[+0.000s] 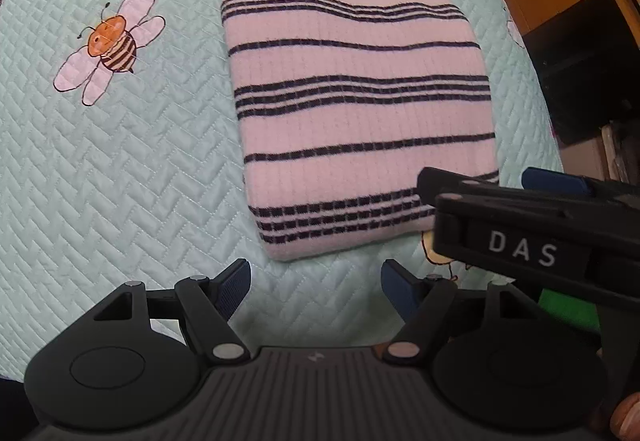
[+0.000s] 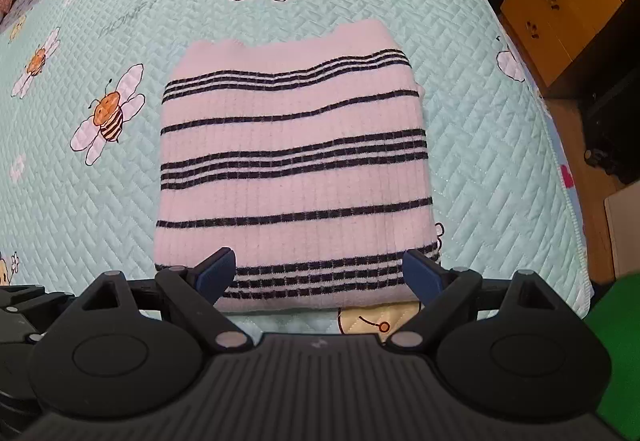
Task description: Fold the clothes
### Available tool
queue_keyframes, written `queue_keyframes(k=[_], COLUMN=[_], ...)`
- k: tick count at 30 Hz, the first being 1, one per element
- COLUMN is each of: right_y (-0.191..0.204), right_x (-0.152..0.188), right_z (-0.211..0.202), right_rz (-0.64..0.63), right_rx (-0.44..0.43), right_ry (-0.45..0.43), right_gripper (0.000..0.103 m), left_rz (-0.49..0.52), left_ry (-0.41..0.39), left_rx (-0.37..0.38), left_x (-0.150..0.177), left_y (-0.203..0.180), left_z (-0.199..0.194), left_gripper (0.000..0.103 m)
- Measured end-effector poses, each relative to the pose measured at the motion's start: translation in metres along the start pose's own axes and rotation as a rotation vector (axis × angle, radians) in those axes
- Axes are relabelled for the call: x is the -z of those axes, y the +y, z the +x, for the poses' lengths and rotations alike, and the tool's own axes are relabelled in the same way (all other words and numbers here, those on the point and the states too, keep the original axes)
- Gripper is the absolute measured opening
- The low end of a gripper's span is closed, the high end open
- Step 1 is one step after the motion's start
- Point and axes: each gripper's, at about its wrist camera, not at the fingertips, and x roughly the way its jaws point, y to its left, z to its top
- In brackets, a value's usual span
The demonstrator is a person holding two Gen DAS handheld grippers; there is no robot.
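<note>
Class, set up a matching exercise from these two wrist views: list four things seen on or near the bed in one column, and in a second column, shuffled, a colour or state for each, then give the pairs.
Things
1. folded ribbed knit sweater
2. quilted bedspread
3. wooden drawer cabinet
4. right gripper

Colour or state
A. orange-brown, with cut-out handles
B. pale mint green, printed with cartoon bees
C. jaws open, over the sweater's near edge
D. pink with dark stripes, lying folded

Pairs: 1-D, 2-B, 3-A, 4-C
</note>
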Motion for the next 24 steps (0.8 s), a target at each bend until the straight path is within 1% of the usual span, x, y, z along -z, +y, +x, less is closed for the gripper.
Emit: queue_keyframes(k=[2, 5, 7, 10, 12, 14, 15, 16, 19, 21, 22, 24], right_y=[0.001, 0.001, 0.002, 0.003, 0.005, 0.011, 0.016, 0.022, 0.043, 0.061, 0.073, 0.096], right_x=[0.000, 0.001, 0.003, 0.008, 0.012, 0.019, 0.023, 0.029, 0.054, 0.070, 0.077, 0.090], right_z=[-0.001, -0.003, -0.006, -0.012, -0.016, -0.022, -0.026, -0.030, -0.043, -0.047, -0.048, -0.052], right_rz=[-0.002, -0.001, 0.005, 0.030, 0.055, 0.087, 0.102, 0.121, 0.172, 0.179, 0.176, 0.156], right_rx=[0.004, 0.006, -0.007, -0.048, -0.091, -0.157, -0.185, -0.206, -0.230, -0.258, -0.266, -0.273], right_ry=[-0.003, -0.012, -0.031, -0.072, -0.108, -0.174, -0.215, -0.267, -0.440, -0.504, -0.532, -0.592], right_gripper=[0.091, 0.091, 0.091, 0.091, 0.091, 0.091, 0.091, 0.091, 0.091, 0.091, 0.091, 0.091], left_rz=[0.000, 0.017, 0.035, 0.061, 0.077, 0.106, 0.126, 0.147, 0.204, 0.234, 0.240, 0.225], left_ry=[0.001, -0.021, -0.051, -0.134, -0.222, -0.333, -0.407, -0.498, -0.766, -0.895, -0.940, -0.963], left_rx=[0.002, -0.012, -0.032, -0.072, -0.114, -0.154, -0.174, -0.204, -0.377, -0.495, -0.544, -0.566], left_x=[0.001, 0.003, 0.004, 0.007, 0.012, 0.020, 0.027, 0.037, 0.073, 0.100, 0.112, 0.126], left_y=[-0.001, -0.001, 0.000, 0.007, 0.015, 0.026, 0.033, 0.042, 0.067, 0.084, 0.094, 0.115], left_z=[0.000, -0.004, -0.009, -0.020, -0.030, -0.044, -0.054, -0.066, -0.100, -0.119, -0.128, -0.143], left_gripper=[0.075, 0.075, 0.075, 0.075, 0.075, 0.074, 0.074, 0.074, 0.075, 0.079, 0.085, 0.086])
